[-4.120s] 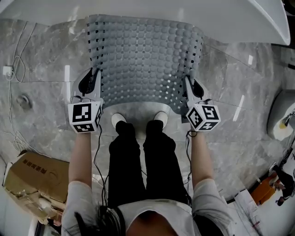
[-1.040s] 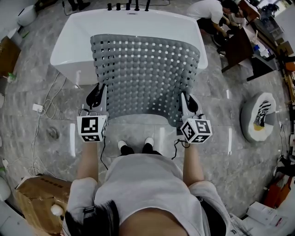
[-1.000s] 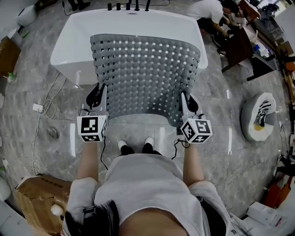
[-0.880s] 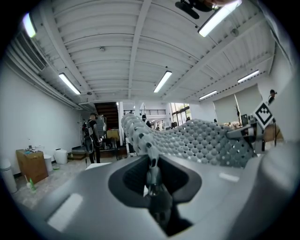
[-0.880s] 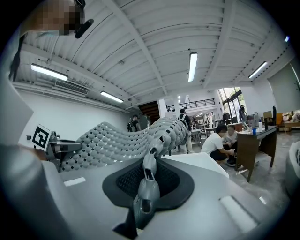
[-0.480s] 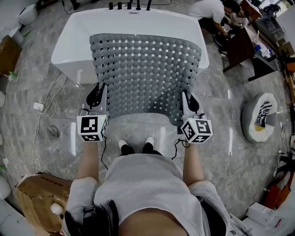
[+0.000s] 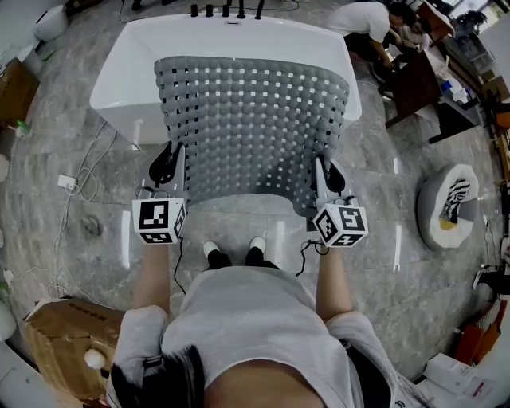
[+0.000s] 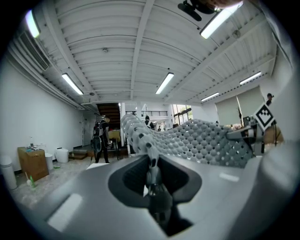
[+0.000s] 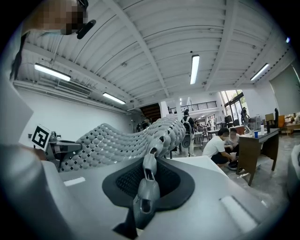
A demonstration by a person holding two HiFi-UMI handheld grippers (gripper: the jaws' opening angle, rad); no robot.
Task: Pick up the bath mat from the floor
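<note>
Pinches left edge of grey perforated bath mat [image 7: 251, 127] in left gripper [image 7: 169, 163], jaws narrow, pressed on the rubber. Pinches right edge the same way in right gripper [image 7: 327, 177], jaws narrow on the mat. Points both grippers forward, roughly level, marker cubes toward the body.

Spreads between the two grippers, lifted clear of the floor [image 7: 80, 183], near edge above the white shoes [image 7: 211, 251]. Bulges upward in a wave in both gripper views. Overlaps white bathtub [image 7: 231, 36] in the head view at the far end; cannot tell whether touching the tub.

Beyond: cable [image 7: 76, 179] trailing on grey marble floor at left, cardboard box [image 7: 60, 335] lower left, people [image 7: 362, 20] sitting by a dark desk [image 7: 414, 80] upper right.
</note>
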